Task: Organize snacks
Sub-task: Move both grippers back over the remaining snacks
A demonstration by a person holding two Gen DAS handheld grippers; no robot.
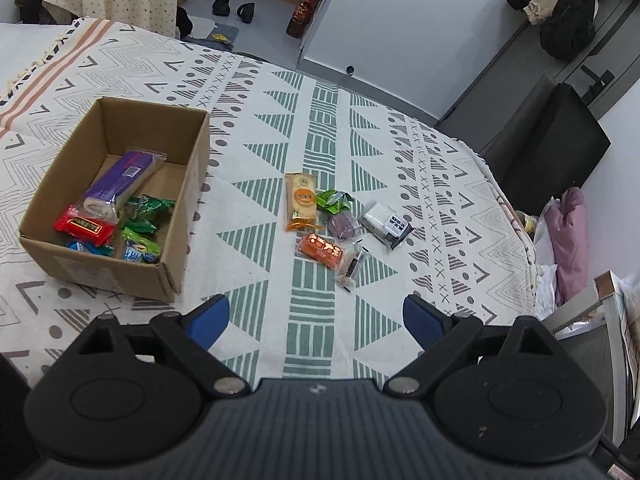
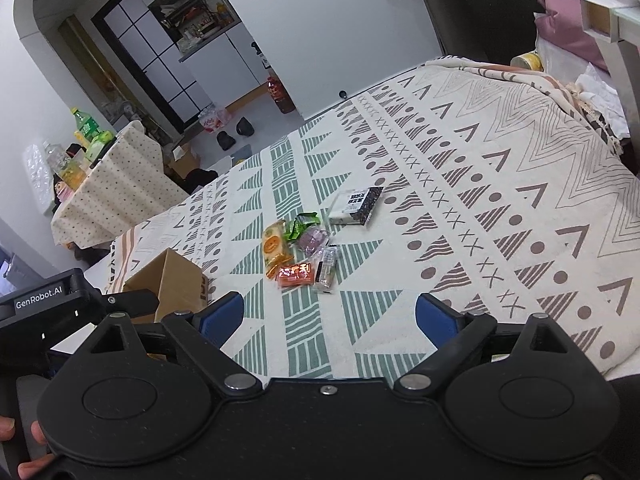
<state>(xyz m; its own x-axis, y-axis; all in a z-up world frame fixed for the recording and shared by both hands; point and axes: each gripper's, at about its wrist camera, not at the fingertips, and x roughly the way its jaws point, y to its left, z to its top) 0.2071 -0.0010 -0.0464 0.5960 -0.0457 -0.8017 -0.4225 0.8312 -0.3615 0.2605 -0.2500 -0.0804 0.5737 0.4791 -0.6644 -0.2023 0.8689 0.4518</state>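
A brown cardboard box (image 1: 192, 184) stands on the patterned cloth at the left, holding a purple pack (image 1: 120, 178), a red pack (image 1: 82, 227) and several green and blue ones. To its right lies a loose cluster: an orange-and-cream bar (image 1: 301, 200), a green packet (image 1: 332, 200), a purple snack (image 1: 342, 225), an orange packet (image 1: 320, 251), a clear-wrapped bar (image 1: 351, 266) and a black-and-white pack (image 1: 386, 224). My left gripper (image 1: 316, 320) hangs open, short of the cluster. My right gripper (image 2: 328, 316) is open too, with the cluster (image 2: 304, 248) ahead and the box (image 2: 172, 284) at its left.
The cloth-covered table (image 1: 440, 184) drops off at the right beside a black chair (image 1: 560, 148) and pink fabric (image 1: 572, 236). Another covered table with bottles (image 2: 84, 136) stands beyond. A hand (image 2: 24, 448) holds the other gripper body (image 2: 48, 304) at the lower left.
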